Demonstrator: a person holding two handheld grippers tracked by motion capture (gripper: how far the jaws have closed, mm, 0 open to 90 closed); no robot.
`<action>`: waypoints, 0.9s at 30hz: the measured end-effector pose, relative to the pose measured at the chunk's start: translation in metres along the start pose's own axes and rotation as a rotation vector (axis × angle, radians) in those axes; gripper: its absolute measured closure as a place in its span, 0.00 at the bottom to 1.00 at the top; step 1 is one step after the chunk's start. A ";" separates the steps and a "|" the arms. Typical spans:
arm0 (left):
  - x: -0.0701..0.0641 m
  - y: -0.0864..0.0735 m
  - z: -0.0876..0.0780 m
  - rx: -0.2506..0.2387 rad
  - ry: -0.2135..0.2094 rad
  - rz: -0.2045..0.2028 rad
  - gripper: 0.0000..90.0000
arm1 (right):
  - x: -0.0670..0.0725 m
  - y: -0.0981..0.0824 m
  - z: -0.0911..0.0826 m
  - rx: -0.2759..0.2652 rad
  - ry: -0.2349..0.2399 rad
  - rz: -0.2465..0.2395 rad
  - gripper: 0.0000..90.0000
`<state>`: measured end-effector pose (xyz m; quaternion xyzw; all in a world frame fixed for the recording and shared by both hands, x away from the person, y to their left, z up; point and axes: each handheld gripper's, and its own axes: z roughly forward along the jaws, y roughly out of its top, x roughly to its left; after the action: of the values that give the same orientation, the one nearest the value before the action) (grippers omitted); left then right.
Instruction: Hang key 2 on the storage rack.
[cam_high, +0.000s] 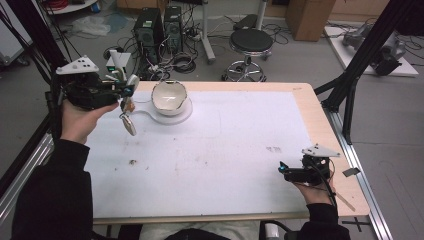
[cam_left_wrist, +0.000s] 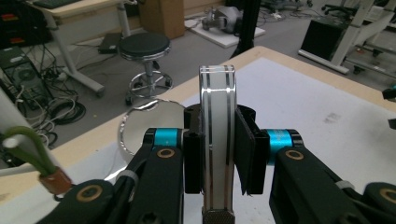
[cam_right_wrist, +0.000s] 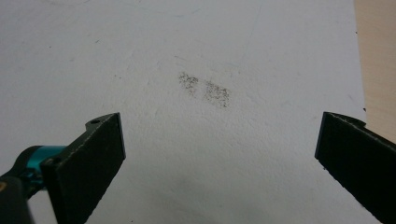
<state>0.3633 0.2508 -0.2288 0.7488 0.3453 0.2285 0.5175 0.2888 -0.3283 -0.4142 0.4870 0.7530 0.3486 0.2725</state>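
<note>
At 10 o'clock on the table (cam_high: 300, 107), the left gripper (cam_high: 127, 90) is gripping a utensil (cam_high: 130, 122) and holding it clear of the white mat (cam_high: 225, 150), just beside the bowl (cam_high: 170, 97) at 11 o'clock. Its jaws are standing closed tight on the white-and-chrome handle, as the left gripper view is showing, with the black pads (cam_left_wrist: 245, 154) pressing on both flat sides of the utensil (cam_left_wrist: 217, 102). So the pick-up is looking done, and the lift is looking done too, since nothing of the utensil is touching the mat. What is probably remaining is carrying it across to the bowl (cam_left_wrist: 152, 126) and setting it in or against it; that is a judgement, not a thing seen. The utensil's long axis is running nearly upright, from 12 to 6 across the jaws, with the square handle end pointing up and the knurled neck pointing down. In the high view its oval head is hanging below the gripper, leaning slightly toward 5 o'clock. At 4 o'clock, near the table's near right corner, the right gripper (cam_high: 282, 169) is hovering low over the mat (cam_right_wrist: 201, 56), its jaws standing wide apart and holding nothing
</note>
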 end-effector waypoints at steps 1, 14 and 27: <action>0.003 0.001 -0.002 -0.005 0.004 -0.005 0.83 | 0.000 0.000 0.000 0.003 0.000 0.006 0.01; 0.042 -0.001 -0.013 -0.041 0.077 -0.078 0.83 | 0.000 0.001 0.003 0.012 -0.006 0.006 0.01; 0.069 0.005 -0.010 -0.053 0.183 -0.086 0.83 | 0.002 0.000 0.005 0.019 -0.004 -0.003 0.01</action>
<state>0.4031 0.3076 -0.2215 0.6953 0.4168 0.2823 0.5130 0.2917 -0.3252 -0.4169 0.4893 0.7564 0.3399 0.2699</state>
